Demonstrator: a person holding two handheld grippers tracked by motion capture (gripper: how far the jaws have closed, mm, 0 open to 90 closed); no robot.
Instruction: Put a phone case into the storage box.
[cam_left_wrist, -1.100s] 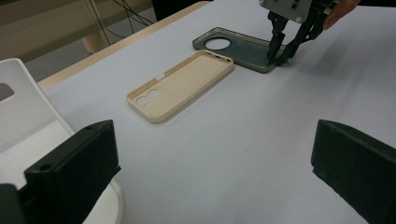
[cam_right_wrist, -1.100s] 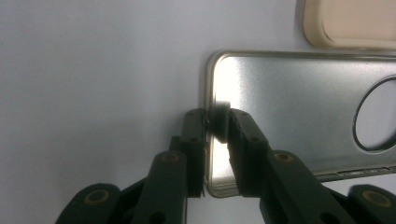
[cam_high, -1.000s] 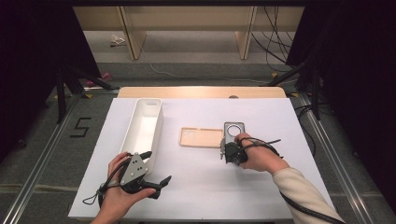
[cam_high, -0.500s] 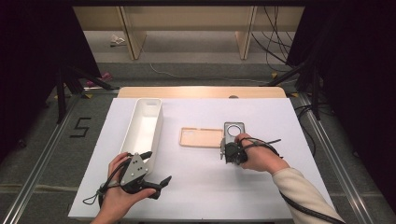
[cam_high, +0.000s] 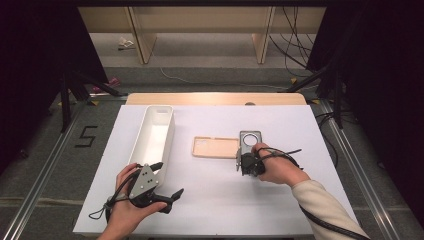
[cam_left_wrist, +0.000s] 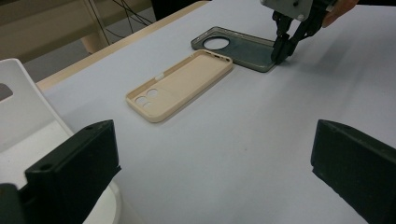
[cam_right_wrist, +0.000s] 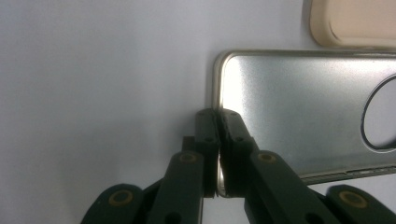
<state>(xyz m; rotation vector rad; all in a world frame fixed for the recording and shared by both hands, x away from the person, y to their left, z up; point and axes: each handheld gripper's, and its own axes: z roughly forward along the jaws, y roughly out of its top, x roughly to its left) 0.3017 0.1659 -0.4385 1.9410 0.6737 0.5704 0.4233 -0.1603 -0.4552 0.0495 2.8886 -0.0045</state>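
I see my grey phone case (cam_high: 249, 142) lying flat on the white desk (cam_high: 215, 210), hollow side up, its round camera hole at the far end, its near short rim pinched, touching the beige case (cam_high: 215, 147) at its left

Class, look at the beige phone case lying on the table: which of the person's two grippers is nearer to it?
Right. The right gripper is pinched on the grey phone case right beside the beige phone case; the left gripper rests open near the table's front edge, well short of it.
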